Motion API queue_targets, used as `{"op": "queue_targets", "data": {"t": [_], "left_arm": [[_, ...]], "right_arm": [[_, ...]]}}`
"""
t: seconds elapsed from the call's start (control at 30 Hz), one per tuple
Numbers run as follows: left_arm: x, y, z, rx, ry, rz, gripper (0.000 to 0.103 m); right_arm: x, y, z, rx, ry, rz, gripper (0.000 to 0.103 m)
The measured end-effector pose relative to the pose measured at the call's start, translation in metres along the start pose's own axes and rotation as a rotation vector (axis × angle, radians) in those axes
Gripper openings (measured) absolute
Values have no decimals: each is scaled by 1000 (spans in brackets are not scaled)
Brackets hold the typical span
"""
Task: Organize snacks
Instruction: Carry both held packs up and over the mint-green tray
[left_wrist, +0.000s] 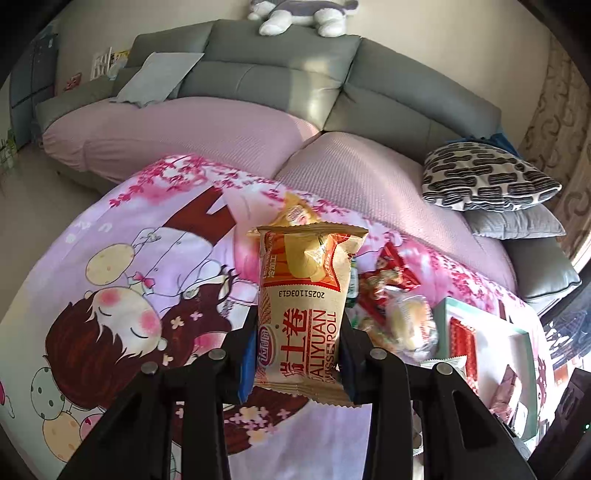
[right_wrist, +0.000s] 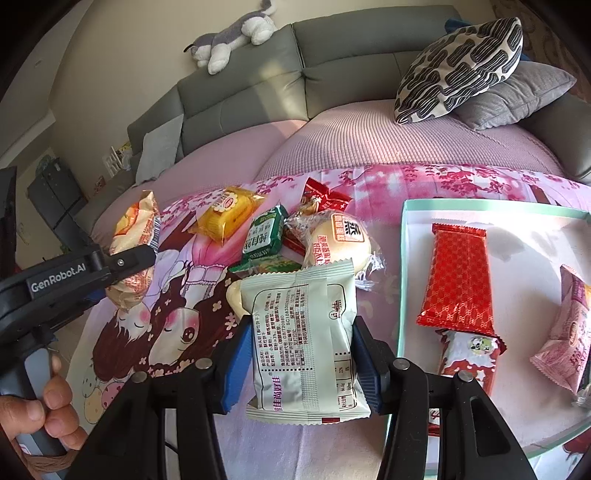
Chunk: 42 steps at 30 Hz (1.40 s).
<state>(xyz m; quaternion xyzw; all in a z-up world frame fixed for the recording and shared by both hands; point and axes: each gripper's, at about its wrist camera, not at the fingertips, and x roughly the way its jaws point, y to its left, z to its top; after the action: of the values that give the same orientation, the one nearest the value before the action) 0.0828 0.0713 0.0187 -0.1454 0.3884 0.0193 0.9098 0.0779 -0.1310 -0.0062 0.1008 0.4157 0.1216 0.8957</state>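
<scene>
- Right gripper (right_wrist: 301, 363) is clamped on a pale green pack (right_wrist: 303, 339), lifted off the cloth (right_wrist: 177, 332) just left of the tray (right_wrist: 402, 258). I'd swing it over the tray wall first, then lower it into the bare white patch so it doesn't land on the red bar (right_wrist: 458, 277).
- Left gripper (left_wrist: 299, 354) is clamped on a roll pack (left_wrist: 303, 302), also off the cloth. Probably best to let the right one drop first so they don't bump.
- Loose snacks (right_wrist: 266, 236) wait in a pile between the two.
- Readable stuff: roll pack says "DALIYUAN SWISS ROLL" and "20251103G13"; left gripper body says "GenRobot.AI".
</scene>
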Motion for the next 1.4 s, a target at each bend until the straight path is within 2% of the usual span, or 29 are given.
{"op": "queue_targets", "data": {"t": [0.33,0.8,0.97,1.1,1.27,1.4], "left_arm": [[-5,-52,-3,74,-10,-82,38],[0,-157,-32,255,30,-231,38],[8,-190,-44,320,51,-281,38],[17,-205,-53,336,72,-296,38],[30,-213,-61,353,89,-280,38],[40,-220,-68,375,101,-268,38]], "right_arm": [[-23,-32,7,45,-57,-46,54],[-80,-143,7,238,-159,-271,54],[-95,-172,3,301,-189,-316,54],[-105,-190,0,335,-217,-364,54],[-107,-207,-5,362,-221,-444,54],[-104,-215,-7,374,-228,-462,54]]}}
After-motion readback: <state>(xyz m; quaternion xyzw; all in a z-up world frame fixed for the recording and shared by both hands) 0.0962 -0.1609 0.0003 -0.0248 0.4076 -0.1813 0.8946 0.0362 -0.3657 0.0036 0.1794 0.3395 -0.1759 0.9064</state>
